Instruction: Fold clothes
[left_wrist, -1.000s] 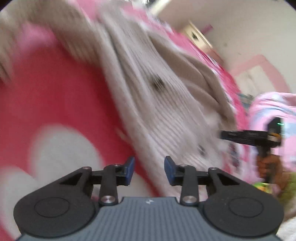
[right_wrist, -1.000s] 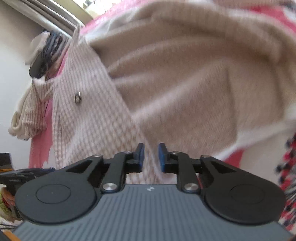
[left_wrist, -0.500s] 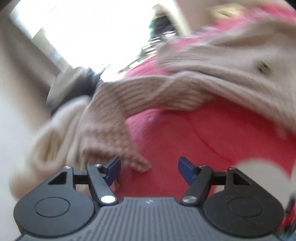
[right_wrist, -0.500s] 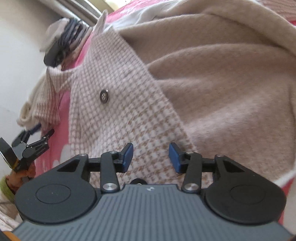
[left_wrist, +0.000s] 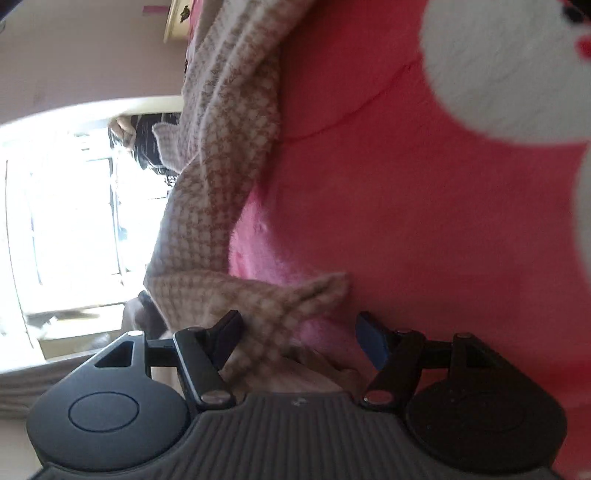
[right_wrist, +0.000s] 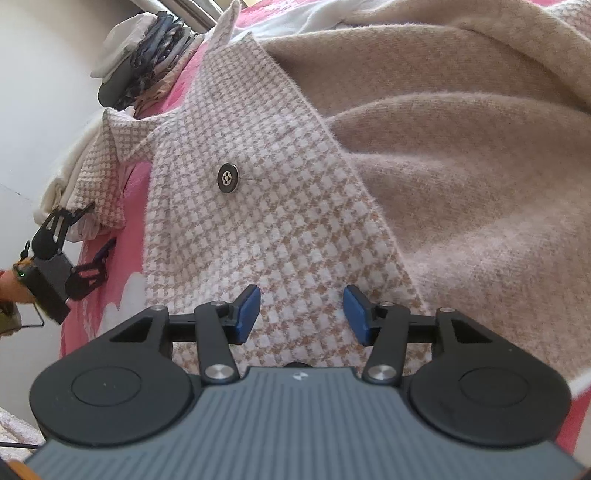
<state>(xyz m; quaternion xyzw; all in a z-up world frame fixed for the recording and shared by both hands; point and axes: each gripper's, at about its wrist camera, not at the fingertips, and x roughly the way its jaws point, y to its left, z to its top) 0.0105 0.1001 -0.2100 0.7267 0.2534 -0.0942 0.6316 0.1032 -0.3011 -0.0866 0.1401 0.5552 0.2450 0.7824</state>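
Garment: beige cardigan (right_wrist: 461, 155) w/ houndstooth front band (right_wrist: 266, 229), lying on the pink blanket (left_wrist: 424, 206) of the bed. Its far edges are running out of frame top and right in the R view; overall outline is not readable. A second dark button is peeking out at the R tool body, mostly hidden. The clothes pile (right_wrist: 147, 62) at the bed's far corner is too bunched to identify piece by piece.

R tool (right_wrist: 302, 314): I am holding it released over the band, jaws having just been opening, fabric below them, pads not pressing. The band's long axis is running from the tool up-left toward the pile, past the metal button (right_wrist: 226, 178).

L tool (left_wrist: 301, 341): released, jaws having just been opening; L view is rolled sideways. A houndstooth sleeve end (left_wrist: 295, 299) is lying between the pads, unclamped. The sleeve is running away from the tool along the blanket's edge. The window is overexposed.
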